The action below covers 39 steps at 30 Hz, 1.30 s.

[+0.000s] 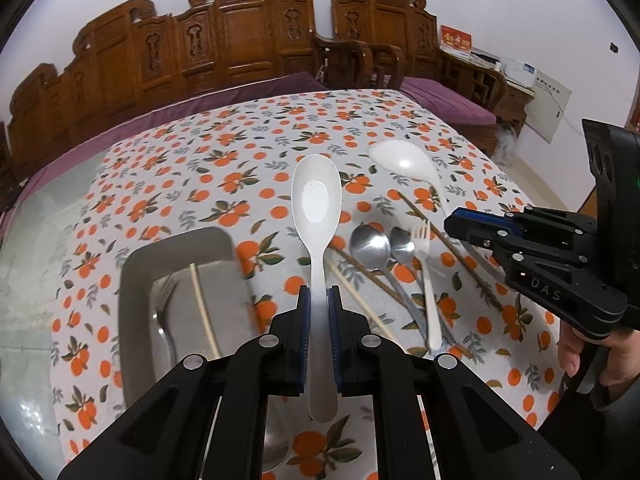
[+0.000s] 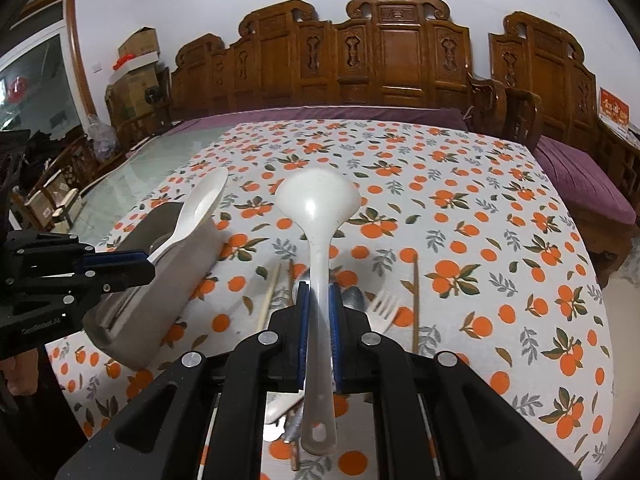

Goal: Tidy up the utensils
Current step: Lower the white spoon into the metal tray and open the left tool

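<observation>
left gripper (image 1: 319, 312) clamps rice paddle (image 1: 316, 200) (right grips ladle (image 2: 318, 216)).

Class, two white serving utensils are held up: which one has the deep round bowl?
The ladle in the right hand-held gripper; the left's rice paddle is flat and oval.

White rice paddle (image 1: 316, 216) and white ladle (image 2: 318, 216) are rising mid-frame; grey tray (image 1: 176, 256) is lying lower left.

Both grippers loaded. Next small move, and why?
Probably swing the left gripper left over the grey tray and lower the white rice spoon in. It is clamped by the handle, and the tray already holds a fork and a chopstick. The right gripper holds the ladle.
</observation>
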Each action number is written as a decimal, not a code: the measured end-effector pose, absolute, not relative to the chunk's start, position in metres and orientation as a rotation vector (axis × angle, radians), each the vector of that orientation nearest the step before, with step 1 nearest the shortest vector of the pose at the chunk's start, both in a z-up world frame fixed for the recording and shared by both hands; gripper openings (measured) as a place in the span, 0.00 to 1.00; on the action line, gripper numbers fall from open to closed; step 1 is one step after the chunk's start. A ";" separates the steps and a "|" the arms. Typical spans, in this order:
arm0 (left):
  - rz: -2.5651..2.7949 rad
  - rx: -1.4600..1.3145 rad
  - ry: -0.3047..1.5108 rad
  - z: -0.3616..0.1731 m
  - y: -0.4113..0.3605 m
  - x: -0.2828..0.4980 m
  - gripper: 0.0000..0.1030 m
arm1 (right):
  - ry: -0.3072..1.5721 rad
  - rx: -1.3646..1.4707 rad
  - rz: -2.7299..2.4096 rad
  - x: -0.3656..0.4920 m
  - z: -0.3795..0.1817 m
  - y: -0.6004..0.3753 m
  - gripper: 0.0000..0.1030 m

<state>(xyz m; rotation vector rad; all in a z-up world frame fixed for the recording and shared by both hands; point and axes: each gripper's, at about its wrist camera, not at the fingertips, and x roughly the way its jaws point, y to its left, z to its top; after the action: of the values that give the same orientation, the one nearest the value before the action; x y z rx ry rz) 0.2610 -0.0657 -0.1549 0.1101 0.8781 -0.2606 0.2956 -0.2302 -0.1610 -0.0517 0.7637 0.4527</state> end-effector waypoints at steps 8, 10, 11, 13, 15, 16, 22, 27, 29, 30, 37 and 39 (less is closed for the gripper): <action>-0.215 0.111 0.881 -0.152 -0.045 0.251 0.08 | 0.745 -0.072 0.494 0.285 -0.153 -0.210 0.11; -0.203 0.110 0.885 -0.153 -0.038 0.250 0.08 | 0.742 -0.079 0.503 0.282 -0.152 -0.205 0.11; -0.195 0.109 0.888 -0.153 -0.034 0.250 0.08 | 0.741 -0.082 0.507 0.280 -0.151 -0.203 0.11; -0.181 0.108 0.894 -0.155 -0.027 0.249 0.08 | 0.740 -0.088 0.518 0.277 -0.149 -0.198 0.11; -0.167 0.109 0.901 -0.158 -0.020 0.249 0.08 | 0.736 -0.091 0.527 0.275 -0.147 -0.194 0.11; -0.160 0.109 0.905 -0.159 -0.016 0.250 0.08 | 0.735 -0.093 0.531 0.274 -0.146 -0.192 0.11; -0.124 0.104 0.935 -0.171 0.000 0.252 0.08 | 0.736 -0.115 0.549 0.268 -0.148 -0.181 0.11; -0.096 0.096 0.968 -0.185 0.011 0.257 0.08 | 0.735 -0.120 0.560 0.266 -0.147 -0.176 0.11; -0.086 0.091 0.980 -0.190 0.016 0.260 0.08 | 0.736 -0.123 0.564 0.265 -0.148 -0.175 0.11; -0.082 0.088 0.985 -0.192 0.017 0.262 0.08 | 0.736 -0.125 0.567 0.265 -0.148 -0.173 0.11; -0.066 0.070 1.018 -0.205 0.024 0.273 0.08 | 0.745 -0.144 0.586 0.260 -0.151 -0.162 0.11; -0.063 0.066 1.025 -0.207 0.025 0.275 0.08 | 0.746 -0.147 0.591 0.259 -0.151 -0.160 0.11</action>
<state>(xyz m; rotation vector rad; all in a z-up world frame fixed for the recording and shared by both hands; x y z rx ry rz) 0.2749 0.0251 -0.2074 0.0658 1.0247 -0.0627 0.2595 -0.1601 -0.1514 -0.1466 0.7465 0.5908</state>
